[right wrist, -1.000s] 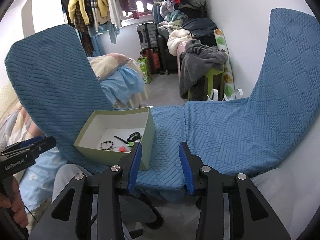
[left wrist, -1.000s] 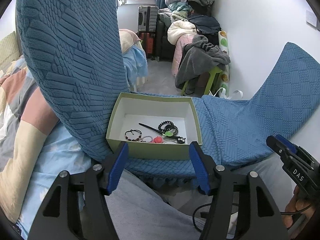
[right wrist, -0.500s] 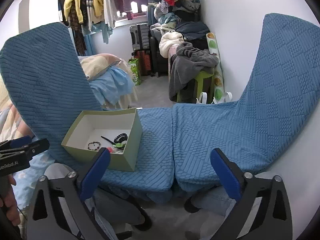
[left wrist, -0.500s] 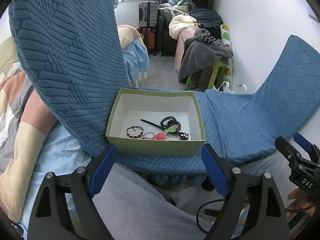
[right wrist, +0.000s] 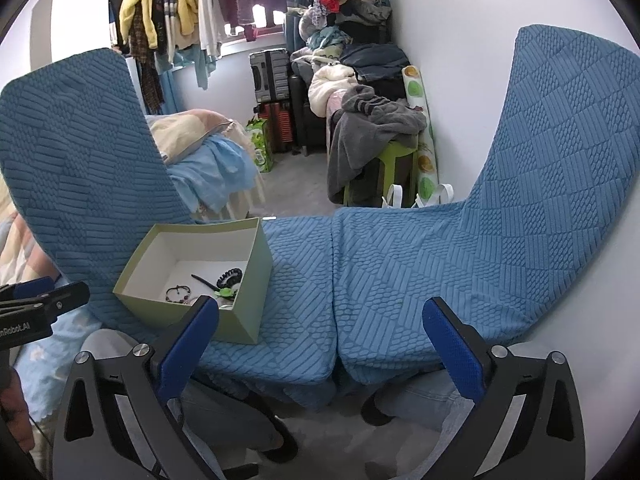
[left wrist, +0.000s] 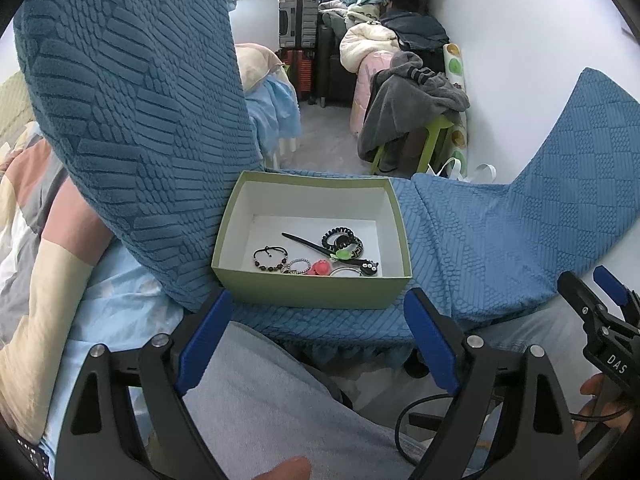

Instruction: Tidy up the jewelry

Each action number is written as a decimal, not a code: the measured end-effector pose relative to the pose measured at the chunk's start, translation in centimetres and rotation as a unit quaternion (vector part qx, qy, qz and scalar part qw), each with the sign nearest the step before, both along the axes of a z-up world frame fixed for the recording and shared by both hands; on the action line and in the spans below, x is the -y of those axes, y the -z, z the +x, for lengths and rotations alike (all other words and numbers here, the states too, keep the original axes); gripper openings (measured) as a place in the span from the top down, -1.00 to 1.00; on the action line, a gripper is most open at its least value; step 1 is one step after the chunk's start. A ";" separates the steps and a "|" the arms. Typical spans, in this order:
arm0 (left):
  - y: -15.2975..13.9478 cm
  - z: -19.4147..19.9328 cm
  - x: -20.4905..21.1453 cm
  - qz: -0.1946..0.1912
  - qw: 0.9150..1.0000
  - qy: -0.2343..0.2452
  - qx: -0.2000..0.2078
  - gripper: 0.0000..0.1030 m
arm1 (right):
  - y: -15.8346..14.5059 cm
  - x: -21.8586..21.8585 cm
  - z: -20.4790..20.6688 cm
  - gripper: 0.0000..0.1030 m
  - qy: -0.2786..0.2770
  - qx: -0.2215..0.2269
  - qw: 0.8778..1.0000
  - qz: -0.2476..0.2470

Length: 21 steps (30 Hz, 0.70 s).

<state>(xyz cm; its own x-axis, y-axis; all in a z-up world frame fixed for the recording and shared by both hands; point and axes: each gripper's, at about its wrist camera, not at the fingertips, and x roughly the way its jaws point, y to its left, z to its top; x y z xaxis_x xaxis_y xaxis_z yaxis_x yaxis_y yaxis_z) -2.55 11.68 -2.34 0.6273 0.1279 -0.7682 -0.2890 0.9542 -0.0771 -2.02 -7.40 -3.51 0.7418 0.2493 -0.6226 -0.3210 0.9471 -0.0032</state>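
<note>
Jewelry: a small heap lies on the white floor of the green box (left wrist: 312, 290), toward its near side.
Bead bracelet (left wrist: 270, 259): dark beads, on the left of the heap.
Pale bracelet (left wrist: 297, 267): just right of the dark one.
Pink piece (left wrist: 321, 267): round, in the middle of the heap, near the front wall.
Black stick (left wrist: 304, 243): long and thin, lying slanted across the heap.
Black coil bands (left wrist: 342, 239): on the right, at the far side of the heap — a green bit (left wrist: 345, 255) sits against them.
Green box: open on top, resting on the blue cover (left wrist: 460, 248) of a seat, at its left part, against the raised blue back.
Left gripper (left wrist: 316, 344): jaws wide apart with nothing between them; they have just been opening. It hangs just near of the box, not touching it.
Right gripper (right wrist: 320, 344): jaws spread very wide and empty — they too have just been opening. It is over the near edge of the blue cover, to the right of the box.
Grey legs (left wrist: 280, 408): the person's, under the left gripper.
</note>
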 end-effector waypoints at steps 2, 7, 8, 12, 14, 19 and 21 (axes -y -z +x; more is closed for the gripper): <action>0.0 0.0 0.1 0.000 1.000 0.002 0.000 -0.70 | -0.1 0.0 0.0 -0.99 0.000 0.000 1.000 0.000; 0.0 0.1 0.4 0.004 1.000 0.002 -0.001 -0.71 | -0.2 0.0 0.0 -0.99 0.002 0.001 1.000 0.001; 0.0 0.1 0.4 0.003 1.000 0.002 0.000 -0.71 | -0.2 0.0 0.0 -0.99 0.002 0.001 1.000 0.002; 0.0 0.1 0.3 0.001 1.000 0.005 0.002 -0.71 | -0.2 0.1 0.0 -0.99 0.002 0.001 1.000 0.002; 0.0 0.1 0.3 0.000 1.000 0.005 0.001 -0.71 | -0.1 0.3 0.1 -0.99 0.005 0.000 1.000 0.003; 0.0 0.1 0.3 -0.002 1.000 0.003 0.001 -0.71 | -0.1 0.3 0.2 -0.99 0.007 -0.001 1.000 0.002; 0.1 0.1 0.3 0.004 1.000 0.002 -0.001 -0.71 | 0.0 0.3 0.2 -0.99 0.006 -0.002 1.000 0.003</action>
<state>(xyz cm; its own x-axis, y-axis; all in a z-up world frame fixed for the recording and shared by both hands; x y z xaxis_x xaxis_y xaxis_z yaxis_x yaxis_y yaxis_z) -2.48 11.41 -2.44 0.6255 0.1322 -0.7690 -0.2860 0.9558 -0.0683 -1.79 -7.65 -3.52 0.7425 0.2453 -0.6233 -0.3105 0.9506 0.0041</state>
